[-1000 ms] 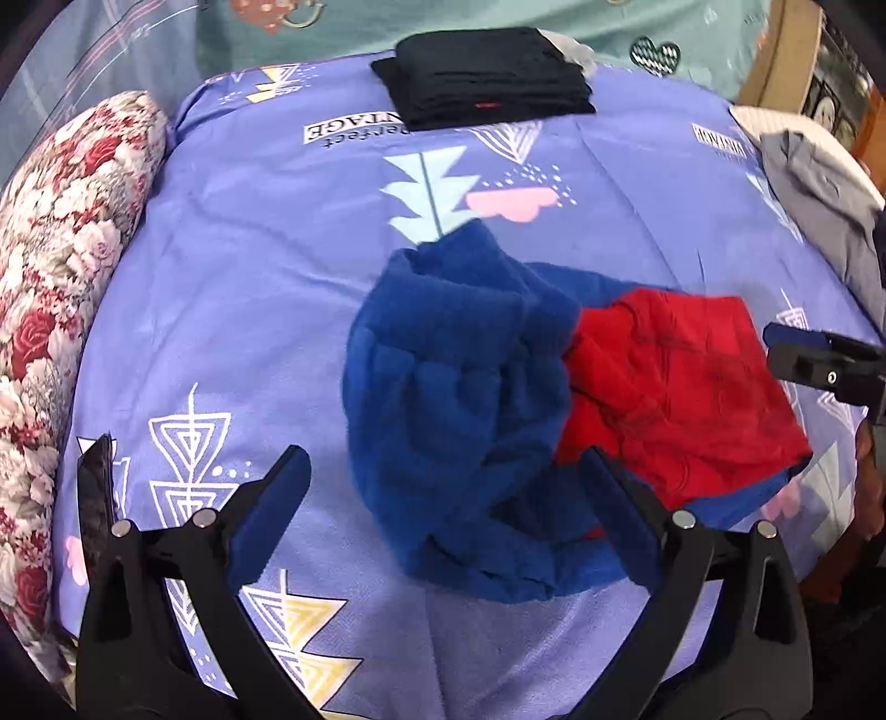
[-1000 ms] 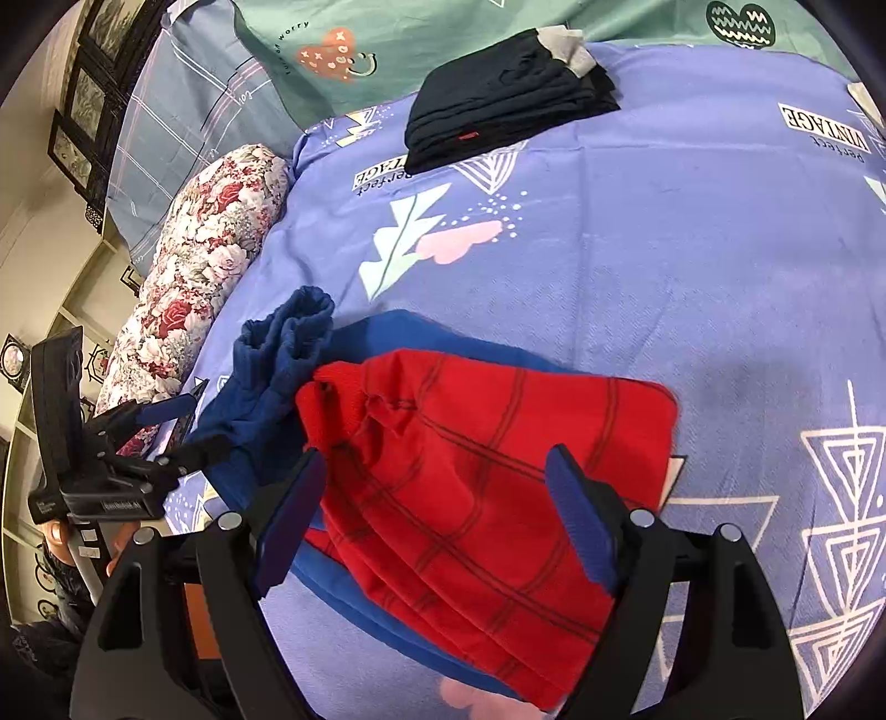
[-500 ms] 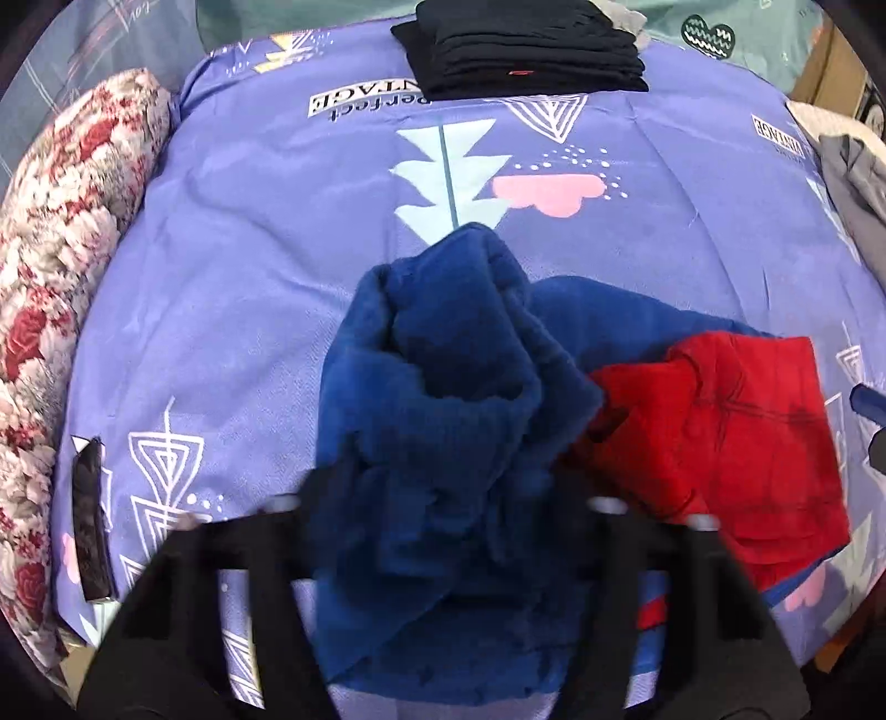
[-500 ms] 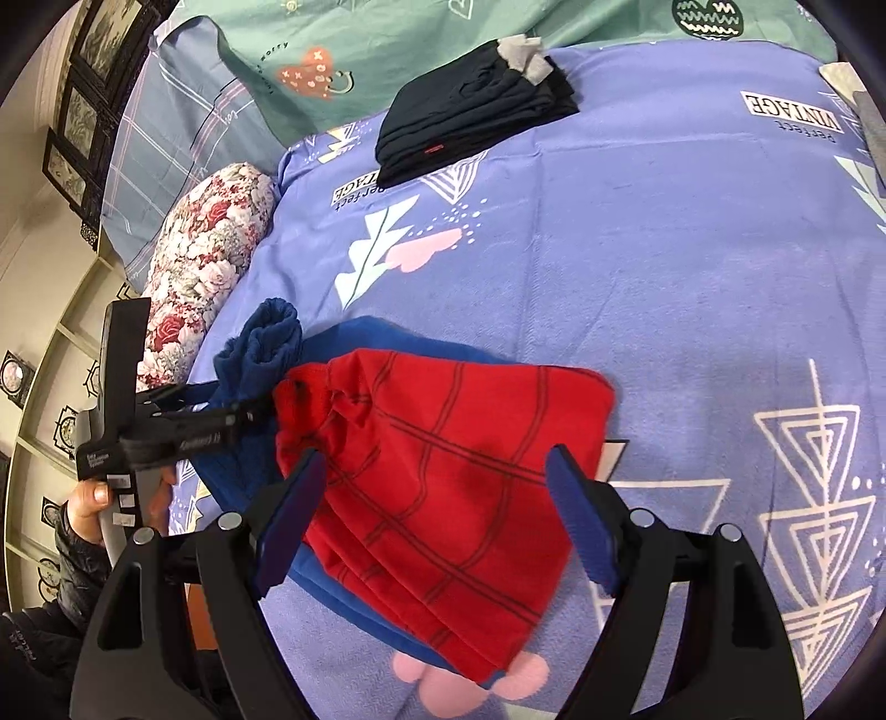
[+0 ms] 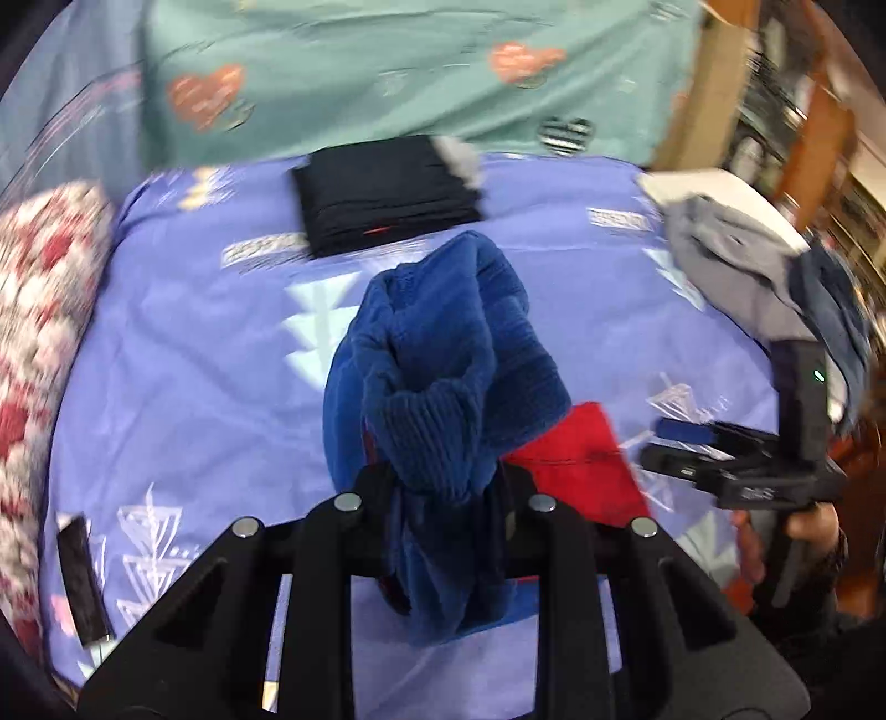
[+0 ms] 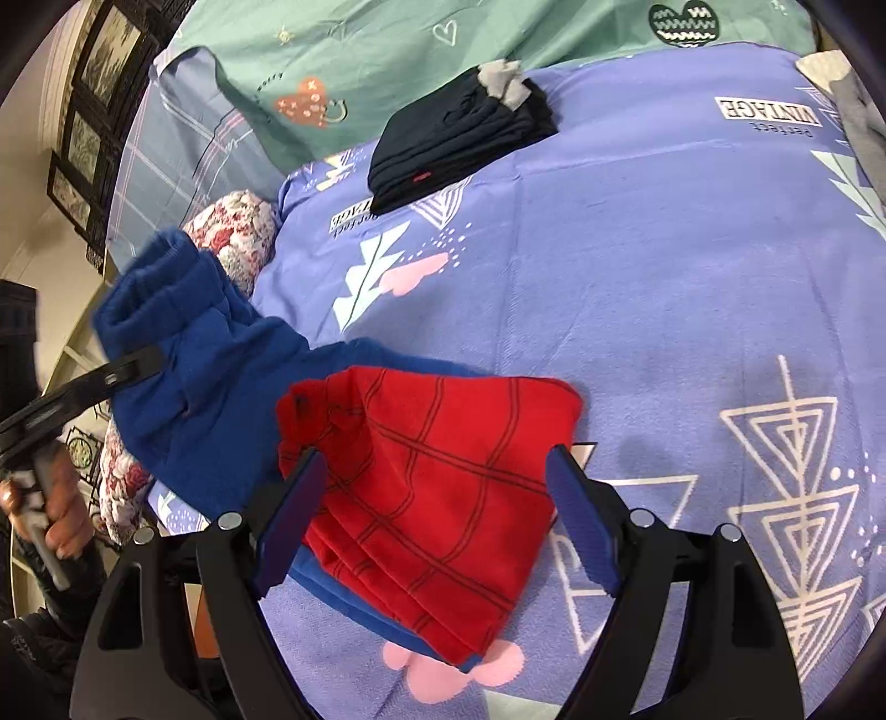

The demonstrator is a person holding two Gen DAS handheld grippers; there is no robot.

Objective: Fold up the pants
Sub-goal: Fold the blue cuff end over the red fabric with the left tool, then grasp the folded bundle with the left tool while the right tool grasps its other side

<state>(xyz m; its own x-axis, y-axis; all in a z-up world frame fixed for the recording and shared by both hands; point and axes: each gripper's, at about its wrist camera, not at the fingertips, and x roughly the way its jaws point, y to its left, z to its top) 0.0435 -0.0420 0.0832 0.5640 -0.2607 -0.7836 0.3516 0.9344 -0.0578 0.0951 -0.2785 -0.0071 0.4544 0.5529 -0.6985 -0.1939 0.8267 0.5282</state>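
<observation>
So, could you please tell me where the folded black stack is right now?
The folded black stack lies at the far end of the purple bedspread, against the green pillow, well beyond the blue-and-red pants.

black gripper [image 6: 432,520] frame, blue pads [image 6: 581,520], silver screws, dark sleeve

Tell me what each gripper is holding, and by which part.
Left gripper clamps the blue-and-red fleece pants by the bunched blue ribbed cuff end. Right gripper, open, holds nothing.
</observation>
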